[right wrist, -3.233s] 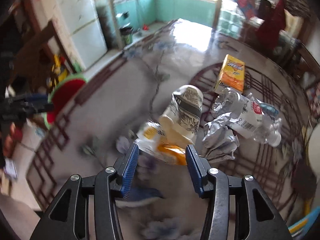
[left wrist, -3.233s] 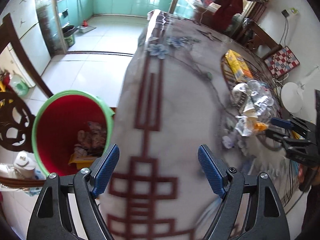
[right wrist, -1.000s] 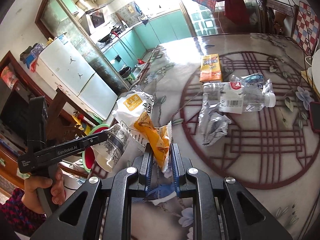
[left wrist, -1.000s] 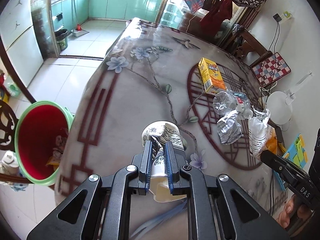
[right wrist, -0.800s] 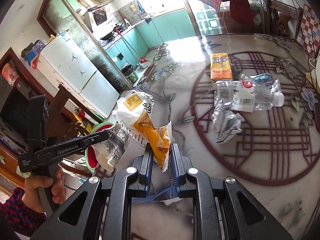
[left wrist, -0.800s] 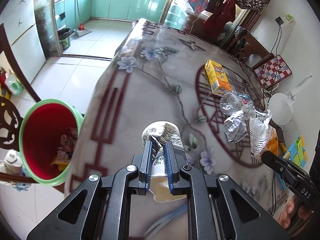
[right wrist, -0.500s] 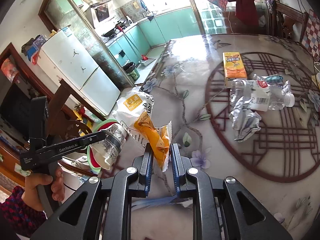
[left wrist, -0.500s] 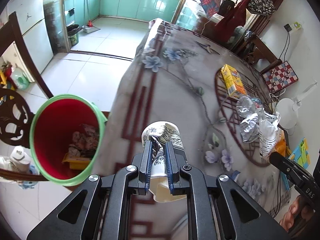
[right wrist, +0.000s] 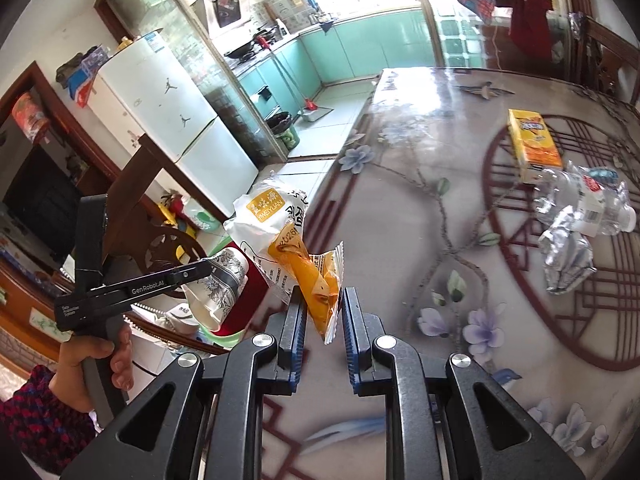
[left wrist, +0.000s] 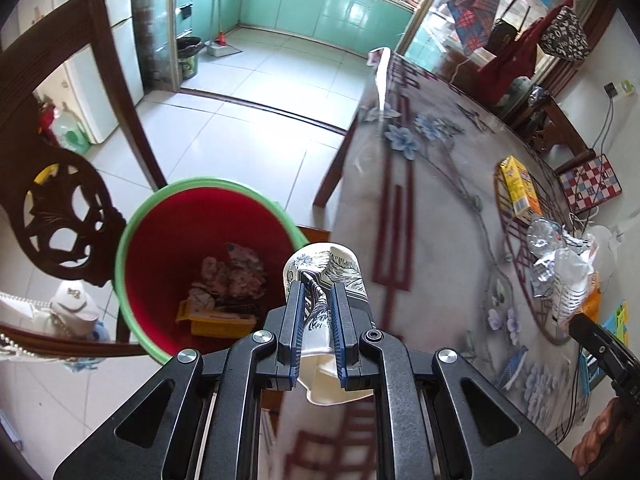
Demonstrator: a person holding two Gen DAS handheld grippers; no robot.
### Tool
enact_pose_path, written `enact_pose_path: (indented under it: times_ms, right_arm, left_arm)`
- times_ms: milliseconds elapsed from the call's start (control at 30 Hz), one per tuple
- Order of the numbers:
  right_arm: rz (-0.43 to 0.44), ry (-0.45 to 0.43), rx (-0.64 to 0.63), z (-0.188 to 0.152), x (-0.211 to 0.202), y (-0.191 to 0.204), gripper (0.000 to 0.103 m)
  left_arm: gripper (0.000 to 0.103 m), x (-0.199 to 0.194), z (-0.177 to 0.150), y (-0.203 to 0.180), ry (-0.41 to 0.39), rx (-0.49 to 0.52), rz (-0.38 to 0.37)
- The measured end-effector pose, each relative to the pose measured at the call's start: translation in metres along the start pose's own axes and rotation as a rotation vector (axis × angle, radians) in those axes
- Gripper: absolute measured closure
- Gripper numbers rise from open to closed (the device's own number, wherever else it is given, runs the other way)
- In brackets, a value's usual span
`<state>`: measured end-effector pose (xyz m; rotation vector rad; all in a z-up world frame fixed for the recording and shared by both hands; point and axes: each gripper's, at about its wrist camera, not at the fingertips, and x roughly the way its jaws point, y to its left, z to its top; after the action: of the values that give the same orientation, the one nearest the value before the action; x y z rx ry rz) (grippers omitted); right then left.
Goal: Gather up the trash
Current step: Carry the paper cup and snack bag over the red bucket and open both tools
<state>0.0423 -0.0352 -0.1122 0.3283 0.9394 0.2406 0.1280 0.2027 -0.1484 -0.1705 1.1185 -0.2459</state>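
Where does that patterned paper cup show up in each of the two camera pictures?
Left wrist view: the paper cup sits low in the centre, pinched in the left hand-held gripper, by the red bin.
Right wrist view: the cup is at lower left, in that same gripper.
Shared landmark: the yellow carton on the table.
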Motion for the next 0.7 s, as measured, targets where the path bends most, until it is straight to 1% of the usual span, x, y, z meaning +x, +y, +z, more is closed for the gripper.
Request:
enact_pose_path:
  times_ms: [300,533,700]
  right_arm:
    - [0.038,0.016,-0.107,0.015,0.031,0.051,0.088]
    - [0.064,0.06,-0.153,0.025,0.062,0.079,0.088]
    - [0.076,0.077,-0.181,0.031,0.08,0.092,0.088]
  left_arm:
    - [0.091,0.005,0.002,0.051,0.007,-0.06,0.059]
    - [0.091,0.009,0.005,0.076,0.01,-0.094,0.092]
    - [0.091,0.015,0.015,0.085,0.011,-0.087,0.114]
